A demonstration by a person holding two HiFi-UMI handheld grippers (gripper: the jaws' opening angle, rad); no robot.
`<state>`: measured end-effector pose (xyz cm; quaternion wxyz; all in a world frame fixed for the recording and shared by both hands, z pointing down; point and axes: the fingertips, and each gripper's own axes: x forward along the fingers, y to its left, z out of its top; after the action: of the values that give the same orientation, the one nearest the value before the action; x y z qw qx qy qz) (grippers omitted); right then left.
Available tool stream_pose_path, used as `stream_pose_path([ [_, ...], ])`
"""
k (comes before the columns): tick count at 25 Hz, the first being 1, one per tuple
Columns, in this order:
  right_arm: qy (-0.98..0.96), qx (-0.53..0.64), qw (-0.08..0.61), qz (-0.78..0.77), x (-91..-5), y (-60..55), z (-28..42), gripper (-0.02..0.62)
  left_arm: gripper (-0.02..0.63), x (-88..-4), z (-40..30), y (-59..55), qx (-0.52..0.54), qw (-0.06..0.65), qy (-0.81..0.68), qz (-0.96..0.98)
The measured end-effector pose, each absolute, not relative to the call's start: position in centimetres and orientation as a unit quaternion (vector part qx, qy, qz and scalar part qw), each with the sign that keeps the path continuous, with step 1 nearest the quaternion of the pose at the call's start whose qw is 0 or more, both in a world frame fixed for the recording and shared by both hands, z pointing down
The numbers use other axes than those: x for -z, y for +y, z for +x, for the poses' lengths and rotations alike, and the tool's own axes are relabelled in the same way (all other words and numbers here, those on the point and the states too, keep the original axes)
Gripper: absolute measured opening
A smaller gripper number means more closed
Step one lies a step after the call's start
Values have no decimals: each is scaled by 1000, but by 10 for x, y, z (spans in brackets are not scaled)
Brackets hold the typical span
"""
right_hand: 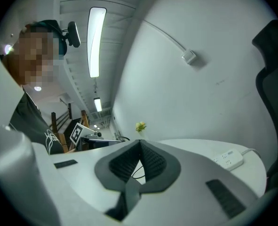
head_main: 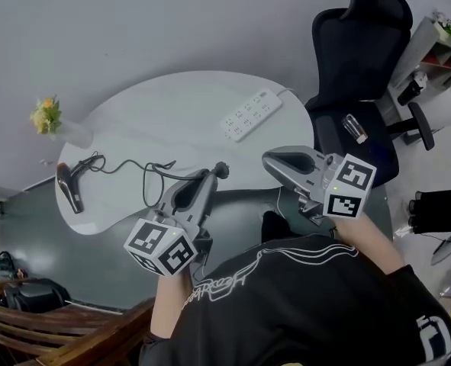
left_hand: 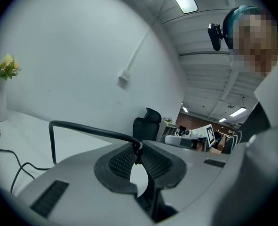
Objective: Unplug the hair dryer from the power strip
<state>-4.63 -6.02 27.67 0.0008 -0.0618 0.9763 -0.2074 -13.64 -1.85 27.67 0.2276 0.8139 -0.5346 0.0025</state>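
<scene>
A white power strip (head_main: pixel 251 115) lies at the back right of the white table (head_main: pixel 172 97), and no plug shows in its sockets. The dark hair dryer (head_main: pixel 70 188) rests near the table's left edge. Its black cord (head_main: pixel 133 170) runs right to the plug (head_main: pixel 222 169), which hangs over the table's front edge. My left gripper (head_main: pixel 216 175) is shut on that plug end, and the cord (left_hand: pixel 82 128) arches out from between the pads in the left gripper view. Right of it, my right gripper (head_main: pixel 267 158) is raised, its jaws shut and empty. The power strip (right_hand: pixel 229 158) shows beyond them.
A vase of yellow flowers (head_main: pixel 53 122) stands at the table's far left. A black office chair (head_main: pixel 359 67) stands at the right end of the table. Shelving (head_main: pixel 439 52) is at the far right. Wooden furniture (head_main: pixel 42 326) fills the lower left.
</scene>
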Motion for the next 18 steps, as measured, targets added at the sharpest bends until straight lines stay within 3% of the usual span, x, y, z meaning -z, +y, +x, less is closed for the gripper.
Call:
stream_pose_path([
  [18,982,178,-16,-54,-282,1,-27,-5,43,-263,-109,26,-17,176,-526,832],
])
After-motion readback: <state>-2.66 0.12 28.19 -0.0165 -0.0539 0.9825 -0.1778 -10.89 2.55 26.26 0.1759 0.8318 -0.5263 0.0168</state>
